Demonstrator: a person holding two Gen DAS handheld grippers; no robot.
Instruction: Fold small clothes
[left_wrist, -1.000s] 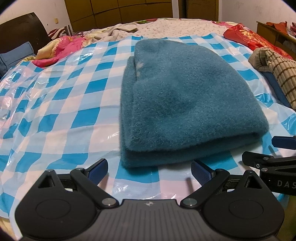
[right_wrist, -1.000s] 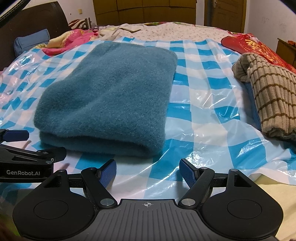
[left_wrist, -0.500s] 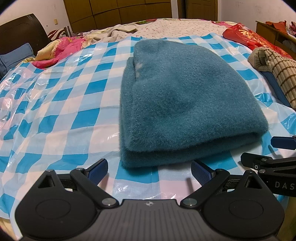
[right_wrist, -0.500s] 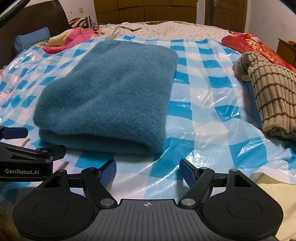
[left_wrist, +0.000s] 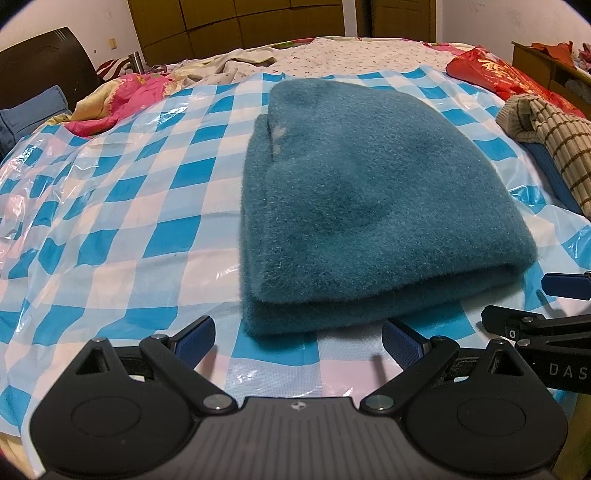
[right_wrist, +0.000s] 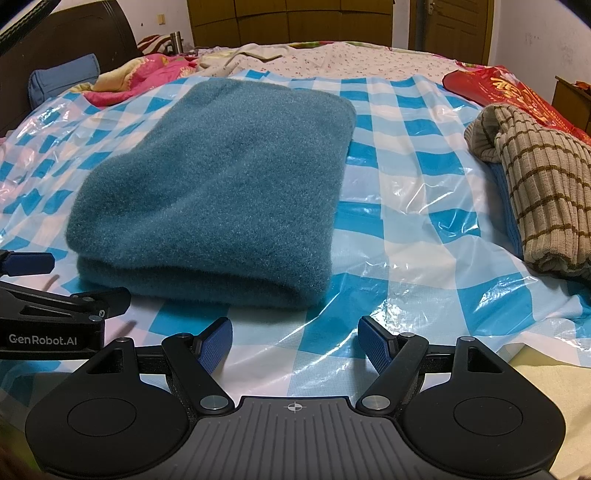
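Teal fleece garment (left_wrist: 362, 206) is lying folded into a thick rectangle on the blue-and-white checked plastic sheet (left_wrist: 122, 206) covering the bed. In the left wrist view, the left gripper (left_wrist: 298, 334) is hovering just in front of the garment's near folded edge, its blue-padded fingers (left_wrist: 194, 334) spreading wide and gripping nothing. The right gripper (left_wrist: 543, 314) is poking in from the right of the garment (only part of it is showing). A tan striped knit (left_wrist: 554, 147) is lying to the right of the garment, apart from it, and pink bedding (left_wrist: 122, 99) is bunching up beyond its far left.

In the right wrist view, the garment (right_wrist: 221, 192) is sitting left of centre, its folded edge facing the camera. The right gripper (right_wrist: 295, 341) is hanging just before the garment's near right corner, jaws spreading wide with nothing between them. The left gripper (right_wrist: 48, 291) is reaching in at the garment's near left corner, and the striped knit (right_wrist: 535, 184) is resting well to the right.
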